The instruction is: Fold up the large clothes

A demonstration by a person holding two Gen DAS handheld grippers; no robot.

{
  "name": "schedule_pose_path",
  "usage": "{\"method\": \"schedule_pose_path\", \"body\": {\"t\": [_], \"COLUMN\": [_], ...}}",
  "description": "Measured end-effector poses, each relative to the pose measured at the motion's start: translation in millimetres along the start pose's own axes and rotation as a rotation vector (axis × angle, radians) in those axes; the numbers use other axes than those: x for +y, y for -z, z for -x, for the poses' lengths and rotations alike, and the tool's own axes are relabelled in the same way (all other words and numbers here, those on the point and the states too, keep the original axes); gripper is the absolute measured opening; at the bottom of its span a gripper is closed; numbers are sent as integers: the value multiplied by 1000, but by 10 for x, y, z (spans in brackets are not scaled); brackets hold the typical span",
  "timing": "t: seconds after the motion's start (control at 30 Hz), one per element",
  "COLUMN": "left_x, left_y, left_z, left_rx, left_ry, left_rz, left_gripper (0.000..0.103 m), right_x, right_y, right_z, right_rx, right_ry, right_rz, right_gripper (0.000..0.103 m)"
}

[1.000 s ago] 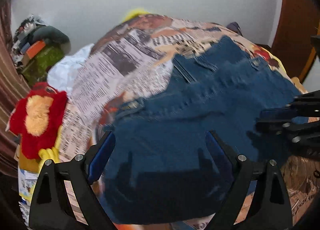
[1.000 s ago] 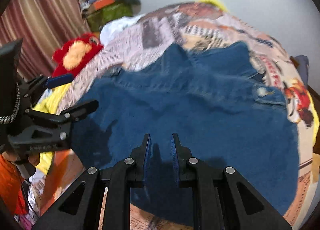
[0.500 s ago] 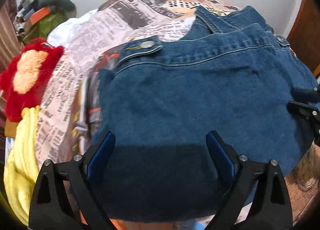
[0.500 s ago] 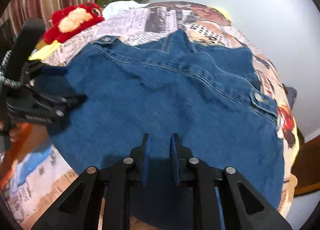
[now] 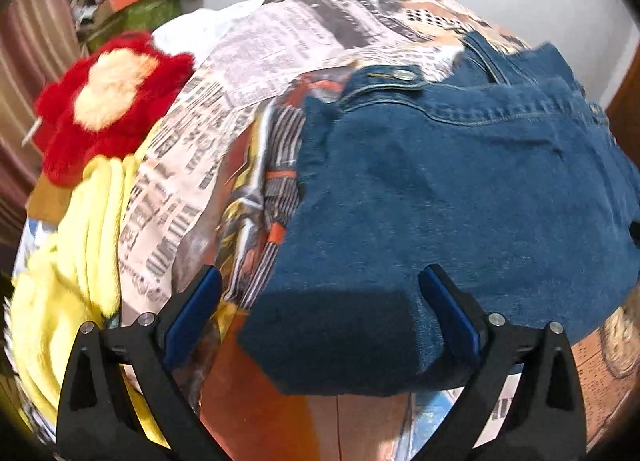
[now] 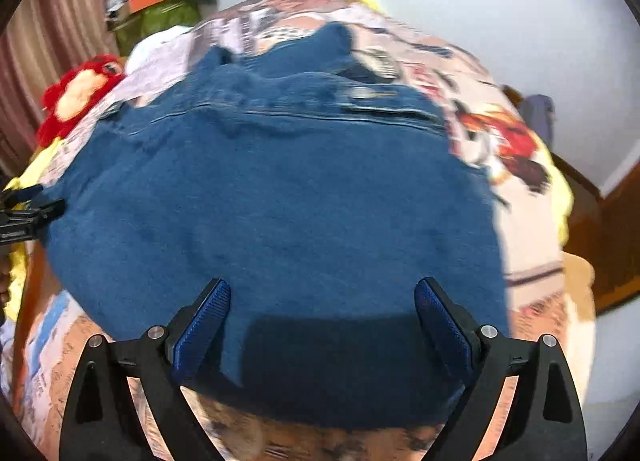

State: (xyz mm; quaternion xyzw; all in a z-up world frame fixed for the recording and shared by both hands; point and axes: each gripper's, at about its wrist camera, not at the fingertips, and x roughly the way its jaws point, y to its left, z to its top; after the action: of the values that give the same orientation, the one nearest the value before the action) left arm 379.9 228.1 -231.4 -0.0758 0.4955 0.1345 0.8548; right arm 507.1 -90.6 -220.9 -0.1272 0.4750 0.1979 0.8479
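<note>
Bed (image 5: 280, 45) is carrying the jacket (image 5: 460, 197) at frame centre; right gripper (image 6: 322, 317), pinched shut a second ago, is now gaping, jaws just opening, clamping nothing; left gripper (image 5: 320, 309) is gaping wider over the hem.

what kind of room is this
Most likely a bedroom: a denim garment lies on what looks like a bed under a newspaper-print cover, with a red plush toy and a striped curtain beside it.
</note>
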Motion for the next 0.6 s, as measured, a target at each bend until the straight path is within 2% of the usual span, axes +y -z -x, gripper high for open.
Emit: {"method": "schedule_pose_path", "body": {"t": [0.13,0.2,0.27,0.4,0.5,0.6], "left_x": [39,99,169,321,342,351], "left_y": [-10,-29,-37,-13,5,53], "left_z": [65,103,135,226,346,519], "left_rx": [-8,-18,-27,-29,-63,-94], "left_ry": [3,-32,-63,-54,-97,-78], "left_rz": [3,17,32,80,87,111], "left_gripper": [101,101,101,101,100,100], "right_x": [-183,-259,-340,-436,-433,-389], "right_y": [106,163,221,286,283,231], "right_z": [92,142,179,239,327,473], "right_rx": [-16,-18,-11,6,-2,-33], "right_ry": [46,65,48,23,24,7], "right_rz": [-10,-28,-55,-105,-120,-141], "right_gripper": [93,93,93,93,93,93]}}
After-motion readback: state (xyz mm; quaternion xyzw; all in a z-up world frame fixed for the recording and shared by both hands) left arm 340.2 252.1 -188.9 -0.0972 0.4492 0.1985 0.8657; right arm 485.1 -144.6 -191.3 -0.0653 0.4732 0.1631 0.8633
